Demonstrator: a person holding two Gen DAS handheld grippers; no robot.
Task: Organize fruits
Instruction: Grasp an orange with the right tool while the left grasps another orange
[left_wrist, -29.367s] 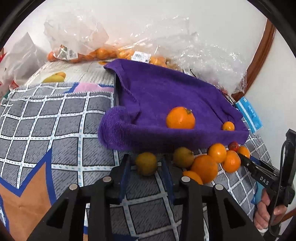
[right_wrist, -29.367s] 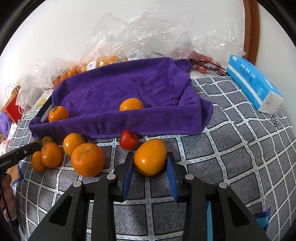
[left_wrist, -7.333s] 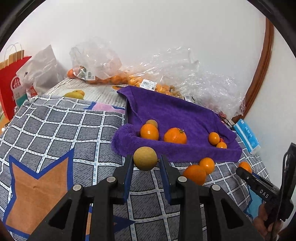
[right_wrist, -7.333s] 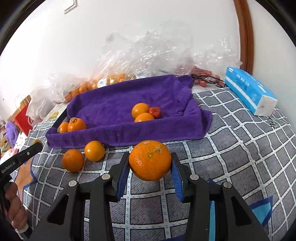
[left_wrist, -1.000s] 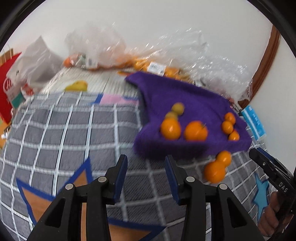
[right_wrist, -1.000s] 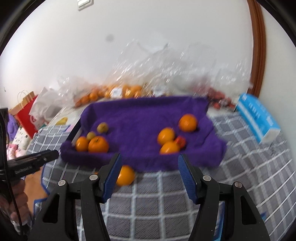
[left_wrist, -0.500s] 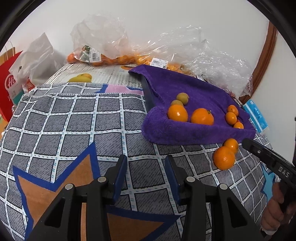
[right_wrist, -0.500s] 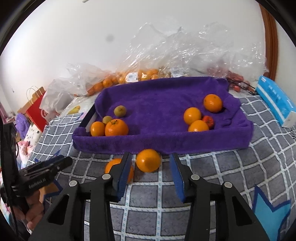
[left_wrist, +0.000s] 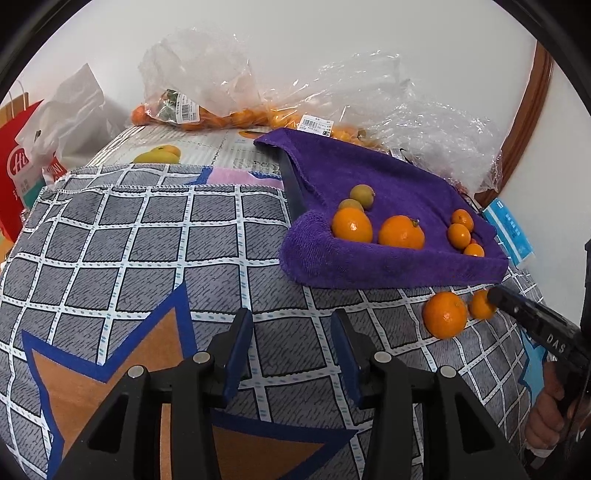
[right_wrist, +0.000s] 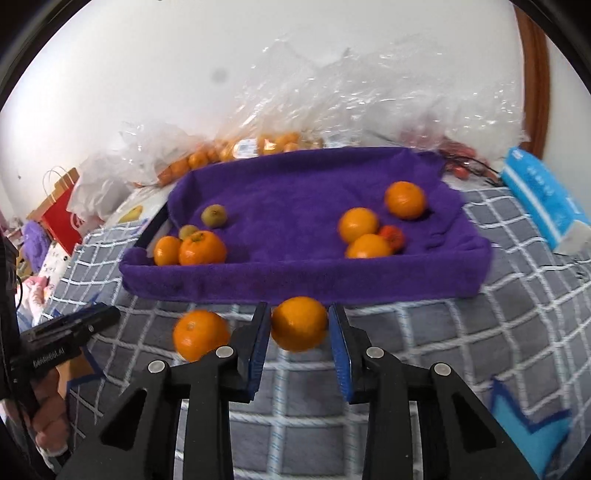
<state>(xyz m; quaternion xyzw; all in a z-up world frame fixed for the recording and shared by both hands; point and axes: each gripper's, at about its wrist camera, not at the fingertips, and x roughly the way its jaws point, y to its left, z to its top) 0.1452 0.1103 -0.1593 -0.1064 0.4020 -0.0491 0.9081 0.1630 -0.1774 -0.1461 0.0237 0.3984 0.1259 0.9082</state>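
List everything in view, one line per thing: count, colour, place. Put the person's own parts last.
purple towel: one, purple, draped over a tray at the back of the checked cloth.
fruits on the towel: eight; five orange, two greenish-yellow, one red; four at its left end, four at its right.
oranges off the towel: two, orange, on the cloth in front of it; one between the right gripper's pads, one just left of it.
checked cloth: one, grey with white grid and blue-orange star, covering the surface.
plastic bags: several, clear, along the wall, some holding oranges.
tissue pack: one, blue, right of the towel.
red paper bag: one, far left.
left gripper: black, blue pads, nothing between them.
right gripper: black, blue pads, closing on the orange.
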